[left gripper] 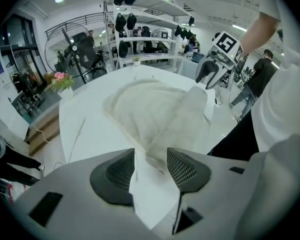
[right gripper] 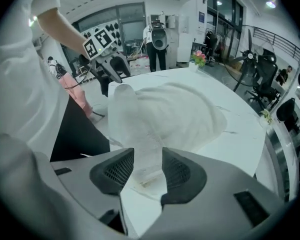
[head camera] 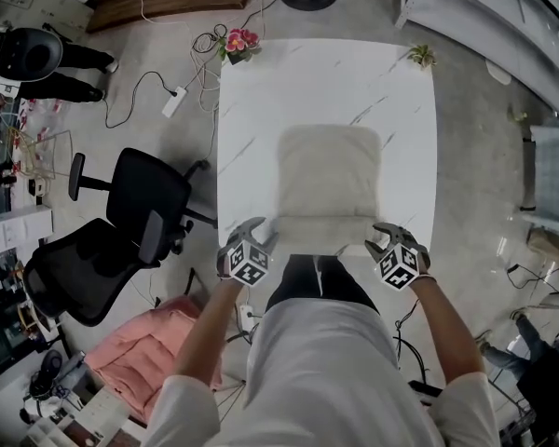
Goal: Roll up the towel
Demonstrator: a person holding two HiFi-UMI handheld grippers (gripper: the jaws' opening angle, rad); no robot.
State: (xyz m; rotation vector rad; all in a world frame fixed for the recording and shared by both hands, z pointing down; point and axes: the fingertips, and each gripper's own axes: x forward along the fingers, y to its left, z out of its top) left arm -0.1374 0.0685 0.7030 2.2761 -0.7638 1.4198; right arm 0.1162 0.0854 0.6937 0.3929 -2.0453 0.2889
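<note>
Off to the left of the left gripper, clear of the table, a black office chair stands on the floor, with a pink bundle nearer the person. The left gripper hangs tilted down at the near edge of the white table. It is at the left end of a short loose roll made from the near edge of the cream towel. Its jaws stand apart, released. In its own view the roll's end lies in the gap, close to the right-hand pad, with no squeeze on the cloth. Far ahead of this gripper, pink flowers sit at the table's far left corner. Ahead of both grippers the rest of the towel lies flat on the tabletop, and the roll spans from one gripper to the other. The right gripper hangs at the roll's right end, also tilted down. Its jaws are wide and slack, and the cloth between its pads is ungripped. Far ahead of it, a small green plant sits at the far right corner.
</note>
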